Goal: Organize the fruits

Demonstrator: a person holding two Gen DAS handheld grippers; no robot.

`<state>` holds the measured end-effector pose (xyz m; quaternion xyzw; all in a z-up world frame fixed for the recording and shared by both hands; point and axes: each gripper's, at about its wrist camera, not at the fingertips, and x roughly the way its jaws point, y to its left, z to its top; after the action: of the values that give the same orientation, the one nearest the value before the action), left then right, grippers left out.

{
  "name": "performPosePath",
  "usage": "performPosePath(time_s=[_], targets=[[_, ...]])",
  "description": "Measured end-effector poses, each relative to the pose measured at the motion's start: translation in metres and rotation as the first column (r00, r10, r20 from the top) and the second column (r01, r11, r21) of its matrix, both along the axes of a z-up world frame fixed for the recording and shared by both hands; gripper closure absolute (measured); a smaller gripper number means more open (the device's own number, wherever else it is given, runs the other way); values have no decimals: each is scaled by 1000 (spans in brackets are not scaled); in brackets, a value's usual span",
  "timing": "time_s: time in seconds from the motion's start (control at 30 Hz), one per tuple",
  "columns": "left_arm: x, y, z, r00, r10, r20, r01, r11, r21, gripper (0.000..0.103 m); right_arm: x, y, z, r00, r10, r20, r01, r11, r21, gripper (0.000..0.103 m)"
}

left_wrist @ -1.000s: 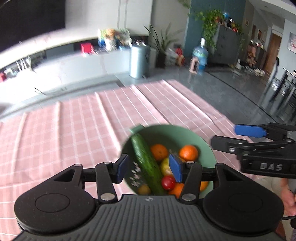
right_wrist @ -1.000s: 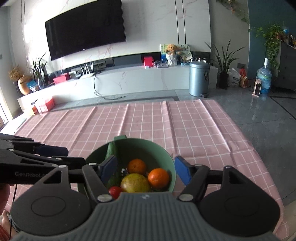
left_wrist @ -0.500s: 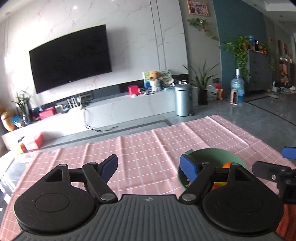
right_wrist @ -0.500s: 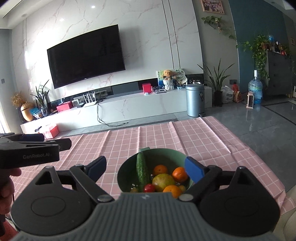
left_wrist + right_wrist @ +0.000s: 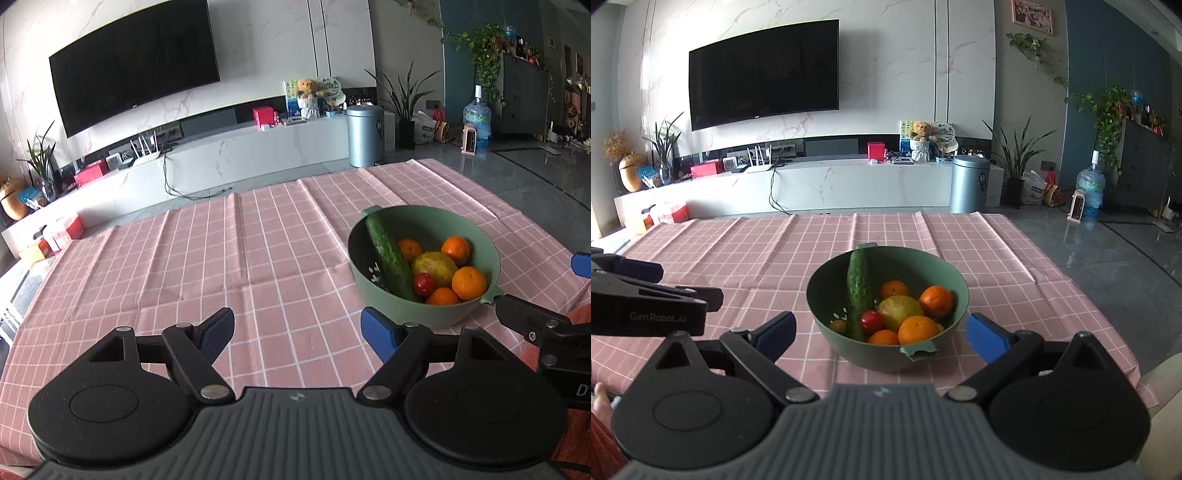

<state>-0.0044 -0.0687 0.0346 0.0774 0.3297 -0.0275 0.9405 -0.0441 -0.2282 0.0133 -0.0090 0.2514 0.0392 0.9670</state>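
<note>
Green bowl (image 5: 886, 354) of fruit on pink checked table (image 5: 207, 258), near its right and near edges.

Contents: cucumber (image 5: 858, 291) leaning on the far rim, oranges (image 5: 918, 328), a yellow fruit (image 5: 899, 310), a red one (image 5: 871, 320). Left gripper (image 5: 297, 332): jaws wide, empty, over bare cloth left of the bowl. Right gripper (image 5: 881, 330): jaws wide, empty, just before the bowl's near handle. Broad bare cloth lies left and beyond.
</note>
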Motion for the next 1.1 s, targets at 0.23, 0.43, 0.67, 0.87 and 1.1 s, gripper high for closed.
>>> performPosePath(time_s=[0.23,0.43,0.67,0.87,1.1], targets=[[0,2,-21,998,14,-63,-13,1000,15,11,4,7,-17,1000,19,-24,-20,999,-43,8],[3,5,-30,994,23,-109,-24,1000,-2,11,11,-2,-23,998,5,-62,-3,1000,21,7],[3,6,-34,990,21,-136,-23,1000,-11,11,12,-2,-24,998,-3,-55,5,999,42,7],[4,7,-32,990,17,-140,-19,1000,-15,11,10,-2,-24,999,3,-47,-1,999,33,7],[4,6,-31,989,10,-145,-13,1000,-19,11,10,-1,-23,999,6,-48,-5,1000,28,7]])
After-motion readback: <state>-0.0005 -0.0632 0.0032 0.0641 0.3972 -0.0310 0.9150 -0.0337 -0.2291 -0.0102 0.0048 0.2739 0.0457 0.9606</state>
